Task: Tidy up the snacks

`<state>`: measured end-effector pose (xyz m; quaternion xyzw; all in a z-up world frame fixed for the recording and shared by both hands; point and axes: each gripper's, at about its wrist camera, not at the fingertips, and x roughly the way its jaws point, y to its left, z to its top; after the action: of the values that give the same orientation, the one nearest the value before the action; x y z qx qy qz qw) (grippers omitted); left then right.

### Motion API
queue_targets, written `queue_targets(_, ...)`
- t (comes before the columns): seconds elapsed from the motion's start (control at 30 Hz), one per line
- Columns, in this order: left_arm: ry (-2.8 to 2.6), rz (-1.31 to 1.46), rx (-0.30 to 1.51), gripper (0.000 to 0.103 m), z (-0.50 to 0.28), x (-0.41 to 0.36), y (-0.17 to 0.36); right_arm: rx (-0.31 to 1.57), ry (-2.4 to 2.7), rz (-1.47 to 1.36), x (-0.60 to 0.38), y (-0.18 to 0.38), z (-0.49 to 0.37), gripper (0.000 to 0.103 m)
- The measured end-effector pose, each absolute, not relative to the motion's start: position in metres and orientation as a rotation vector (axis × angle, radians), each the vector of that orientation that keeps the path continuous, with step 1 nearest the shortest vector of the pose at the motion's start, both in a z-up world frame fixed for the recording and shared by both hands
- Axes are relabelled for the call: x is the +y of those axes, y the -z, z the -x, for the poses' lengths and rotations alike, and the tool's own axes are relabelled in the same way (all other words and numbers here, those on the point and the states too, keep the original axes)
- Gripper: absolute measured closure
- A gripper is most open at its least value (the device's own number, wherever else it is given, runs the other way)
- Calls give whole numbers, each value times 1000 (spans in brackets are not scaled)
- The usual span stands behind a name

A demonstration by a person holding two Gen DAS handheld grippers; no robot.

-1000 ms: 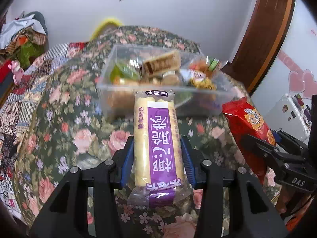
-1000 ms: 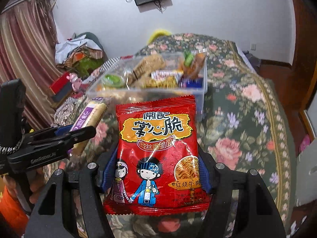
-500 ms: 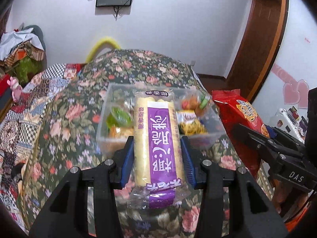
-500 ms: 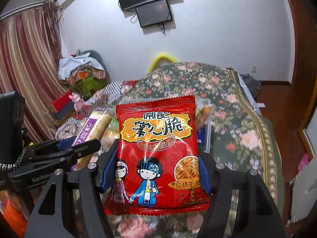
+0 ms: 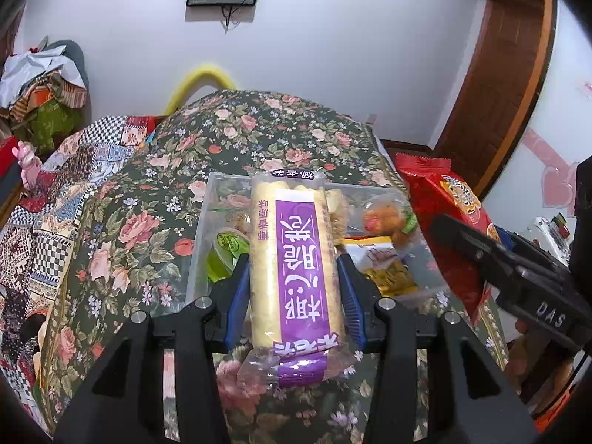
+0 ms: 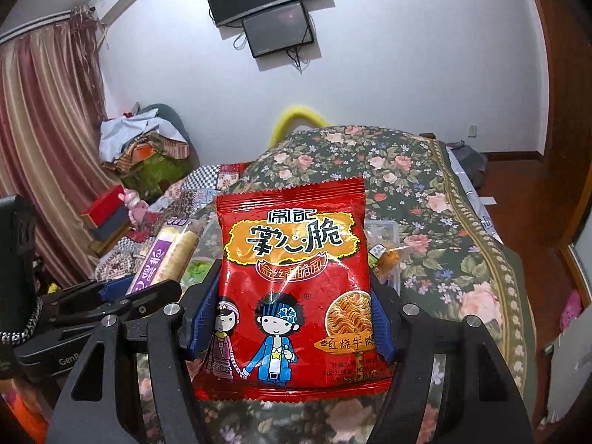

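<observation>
My left gripper (image 5: 292, 288) is shut on a long yellow wafer pack with a purple label (image 5: 296, 259), held above the near edge of a clear plastic snack box (image 5: 201, 222) with several snacks in it. My right gripper (image 6: 292, 318) is shut on a red noodle snack bag (image 6: 292, 296), which hides most of the box (image 6: 388, 229). The red bag also shows at the right of the left wrist view (image 5: 444, 203), and the wafer pack at the left of the right wrist view (image 6: 166, 259). Both packs hang side by side over the box.
The box rests on a bed with a dark floral cover (image 5: 140, 229). A patchwork quilt (image 5: 55, 192) and a pile of clothes (image 5: 40, 88) lie to the left. A wooden door frame (image 5: 499, 74) stands to the right.
Both grippers have risen with their packs, so I look down into the box from higher up. The box appears smaller and lower in both views.
</observation>
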<state>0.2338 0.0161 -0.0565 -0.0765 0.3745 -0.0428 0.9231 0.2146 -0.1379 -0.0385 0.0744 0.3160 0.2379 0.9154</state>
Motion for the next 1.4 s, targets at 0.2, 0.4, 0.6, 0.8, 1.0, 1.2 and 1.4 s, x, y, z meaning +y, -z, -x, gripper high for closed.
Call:
queue_targets(0.2, 76, 165, 811, 58, -260, 18, 76, 689, -476, -107, -122, 53, -233, 39)
queue_targets(0.4, 85, 188, 840, 58, -273, 16, 95, 702, -446, -83, -121, 64, -242, 38)
queue_targets(0.6, 89, 182, 835, 52, -273, 13, 96, 717, -454, -116, -128, 64, -246, 31)
queue_targets(0.8, 84, 164, 789, 51, -256, 16, 76, 694, -462, -112, -132, 52, -232, 31)
queue_targets(1.0, 79, 134, 693, 51, -217, 15, 39, 630, -464, -72, -137, 24, -198, 31)
queue_targets(1.2, 80, 123, 568, 51, -162, 14, -8, 537, -459, -68, -146, -7, -156, 23)
queue_targets(1.4, 78, 97, 464, 45, -114, 10, -44, 450, -450, -79, -154, -37, -114, 20)
